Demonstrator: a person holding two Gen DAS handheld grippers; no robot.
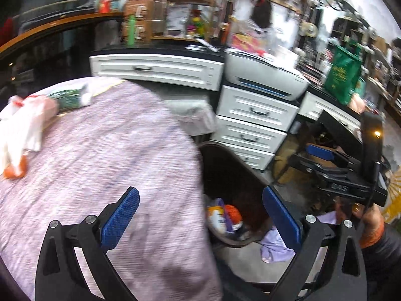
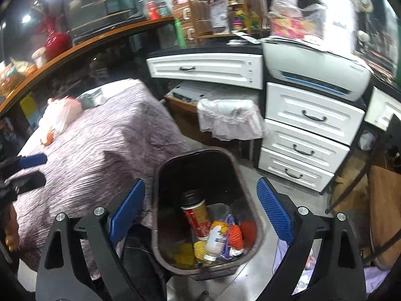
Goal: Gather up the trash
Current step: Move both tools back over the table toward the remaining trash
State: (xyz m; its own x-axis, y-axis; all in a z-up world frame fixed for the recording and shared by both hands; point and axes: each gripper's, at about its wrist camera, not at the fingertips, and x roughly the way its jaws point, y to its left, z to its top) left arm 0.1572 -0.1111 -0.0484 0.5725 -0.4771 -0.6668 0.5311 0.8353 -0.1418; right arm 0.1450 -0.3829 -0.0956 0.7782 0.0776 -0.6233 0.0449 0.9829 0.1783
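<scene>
My left gripper (image 1: 200, 213) is open with nothing between its blue pads, over the edge of the cloth-covered table (image 1: 105, 165) and the dark bin (image 1: 233, 175). On the table's far left lie a white-pink plastic bag (image 1: 22, 123), an orange scrap (image 1: 15, 171) and a green packet (image 1: 70, 99). My right gripper (image 2: 200, 208) stands open and empty above the bin (image 2: 160, 175). Inside the bin lie a red cup (image 2: 196, 218), a white bottle (image 2: 216, 238), orange netting (image 2: 235, 235) and yellow netting (image 2: 198, 247). Each gripper shows in the other's view: the right gripper (image 1: 308, 156), the left gripper (image 2: 37, 170).
White drawers (image 2: 308, 125) with a printer (image 2: 318, 70) on top stand behind the bin. A second bin lined with a white bag (image 2: 228, 118) sits beside them. A curved wooden counter (image 2: 75, 47) runs behind the table. Lilac cloth (image 1: 273, 245) lies on the floor. A hand (image 1: 371, 215) holds the right gripper.
</scene>
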